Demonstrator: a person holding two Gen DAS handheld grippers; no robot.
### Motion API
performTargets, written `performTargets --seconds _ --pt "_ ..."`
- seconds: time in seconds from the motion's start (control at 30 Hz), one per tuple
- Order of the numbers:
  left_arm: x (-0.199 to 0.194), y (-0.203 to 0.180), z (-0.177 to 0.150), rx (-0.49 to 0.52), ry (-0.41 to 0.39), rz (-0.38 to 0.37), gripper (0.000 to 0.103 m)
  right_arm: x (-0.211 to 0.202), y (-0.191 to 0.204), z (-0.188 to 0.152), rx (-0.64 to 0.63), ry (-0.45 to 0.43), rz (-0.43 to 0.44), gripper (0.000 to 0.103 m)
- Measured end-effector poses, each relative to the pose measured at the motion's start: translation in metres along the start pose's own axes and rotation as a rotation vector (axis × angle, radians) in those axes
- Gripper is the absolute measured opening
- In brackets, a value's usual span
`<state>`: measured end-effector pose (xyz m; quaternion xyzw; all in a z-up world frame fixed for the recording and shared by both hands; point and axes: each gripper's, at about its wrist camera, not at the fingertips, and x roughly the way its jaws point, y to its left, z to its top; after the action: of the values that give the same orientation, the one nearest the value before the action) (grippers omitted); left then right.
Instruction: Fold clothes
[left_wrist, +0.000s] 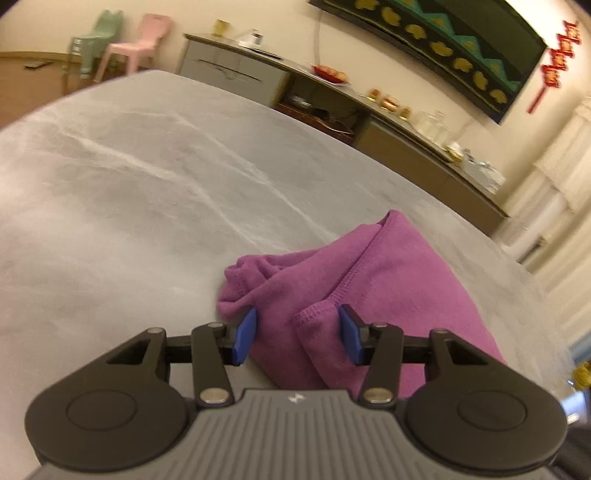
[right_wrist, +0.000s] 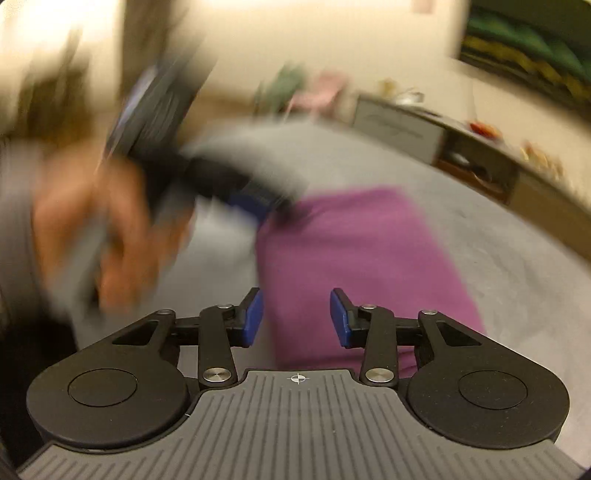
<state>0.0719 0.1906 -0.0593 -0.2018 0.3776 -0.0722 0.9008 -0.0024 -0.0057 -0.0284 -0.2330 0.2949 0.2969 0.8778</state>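
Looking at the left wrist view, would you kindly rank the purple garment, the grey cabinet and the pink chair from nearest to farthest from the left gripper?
1. purple garment: right at the left gripper, between its open fingers.
2. grey cabinet: beyond the bed's far edge, centre.
3. pink chair: farther back, upper left, beside a green chair.

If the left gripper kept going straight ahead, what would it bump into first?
Most likely the purple garment: the open left gripper points right at its hemmed folds on the grey surface. How close it is, I can't tell.
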Motion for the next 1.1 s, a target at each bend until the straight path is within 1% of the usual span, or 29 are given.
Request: performTargets --seconds 0.03,0.07,0.1,0.13,0.17,0.2,0.27,0.3,0.37,0.4,0.47,0.5,0.57,0.6,0.63,0.67,0.7,0.73,0.77,0.8,0.83,0.87,0.9,0.93,1.0,1.1 --pt "0.001 -0.002 -0.001 0.012 0.012 -0.036 0.048 0.01 -0.005 -0.01 -0.042 0.014 -0.045 0.022" --pt "0.002 -0.005 -0.003 0.032 0.032 -0.077 0.048 0.013 -0.017 -0.015 -0.044 -0.002 -0.076 0.022" --pt "0.004 -0.008 -0.005 0.055 0.056 -0.12 0.047 0.015 -0.033 -0.019 -0.031 0.017 -0.144 0.023" --pt "0.005 -0.013 -0.006 0.082 0.082 -0.147 0.044 0.017 -0.049 -0.022 -0.017 0.036 -0.213 0.026" --pt "0.008 -0.019 -0.009 0.119 0.1 -0.14 0.034 0.019 -0.065 -0.026 -0.003 0.059 -0.273 0.027" --pt "0.011 -0.026 -0.012 0.159 0.115 -0.124 0.028 0.018 -0.078 -0.032 0.015 0.097 -0.295 0.027" --pt "0.008 -0.039 -0.016 0.242 0.091 -0.074 0.028 0.016 -0.102 -0.042 0.052 0.167 -0.33 0.027" --pt "0.006 -0.046 -0.017 0.284 0.074 -0.048 0.028 0.007 -0.109 -0.046 0.089 0.164 -0.295 0.027" --pt "-0.012 -0.056 -0.014 0.338 0.002 -0.073 0.028 -0.017 -0.119 -0.053 0.197 0.123 -0.222 0.028" --pt "-0.018 -0.059 -0.009 0.34 -0.03 -0.095 0.028 -0.029 -0.125 -0.056 0.248 0.101 -0.191 0.028" --pt "-0.028 -0.064 0.001 0.328 -0.088 -0.14 0.03 -0.046 -0.134 -0.056 0.333 0.039 -0.182 0.028" --pt "-0.033 -0.067 0.006 0.322 -0.118 -0.163 0.031 -0.056 -0.13 -0.056 0.37 0.005 -0.182 0.028" --pt "-0.043 -0.072 0.016 0.309 -0.177 -0.209 0.035 -0.058 -0.141 -0.041 0.453 -0.071 -0.156 0.028" --pt "-0.048 -0.075 0.021 0.303 -0.206 -0.232 0.033 -0.05 -0.145 -0.028 0.483 -0.098 -0.137 0.028" --pt "-0.039 -0.075 0.028 0.296 -0.21 -0.226 0.033 -0.042 -0.151 -0.02 0.509 -0.122 -0.122 0.028" --pt "-0.025 -0.073 0.035 0.286 -0.195 -0.219 0.033 -0.031 -0.153 -0.013 0.527 -0.141 -0.106 0.028" --pt "-0.009 -0.069 0.039 0.276 -0.159 -0.213 0.033 -0.02 -0.156 -0.006 0.541 -0.158 -0.096 0.028" --pt "0.007 -0.064 0.038 0.261 -0.102 -0.199 0.032 -0.007 -0.157 -0.001 0.539 -0.167 -0.108 0.028" --pt "0.02 -0.06 0.032 0.268 -0.04 -0.172 0.032 0.006 -0.158 0.002 0.534 -0.169 -0.123 0.028" --pt "0.032 -0.056 0.025 0.282 0.021 -0.142 0.034 0.021 -0.16 0.002 0.514 -0.145 -0.145 0.028" --pt "0.036 -0.052 0.018 0.29 0.043 -0.123 0.036 0.036 -0.161 0.0 0.497 -0.109 -0.163 0.028" --pt "0.038 -0.048 0.01 0.297 0.052 -0.108 0.037 0.053 -0.162 -0.009 0.49 -0.032 -0.162 0.029" --pt "0.034 -0.046 0.008 0.293 0.048 -0.11 0.037 0.06 -0.161 -0.016 0.485 -0.012 -0.148 0.029" --pt "0.028 -0.044 0.008 0.285 0.04 -0.119 0.037 0.058 -0.159 -0.016 0.471 -0.017 -0.148 0.028" --pt "0.013 -0.029 0.013 0.211 0.002 -0.135 0.037 0.052 -0.161 -0.01 0.473 -0.002 -0.147 0.028" --pt "0.007 0.005 0.025 0.034 -0.01 -0.129 0.036 0.03 -0.14 0.01 0.395 -0.056 -0.196 0.029"
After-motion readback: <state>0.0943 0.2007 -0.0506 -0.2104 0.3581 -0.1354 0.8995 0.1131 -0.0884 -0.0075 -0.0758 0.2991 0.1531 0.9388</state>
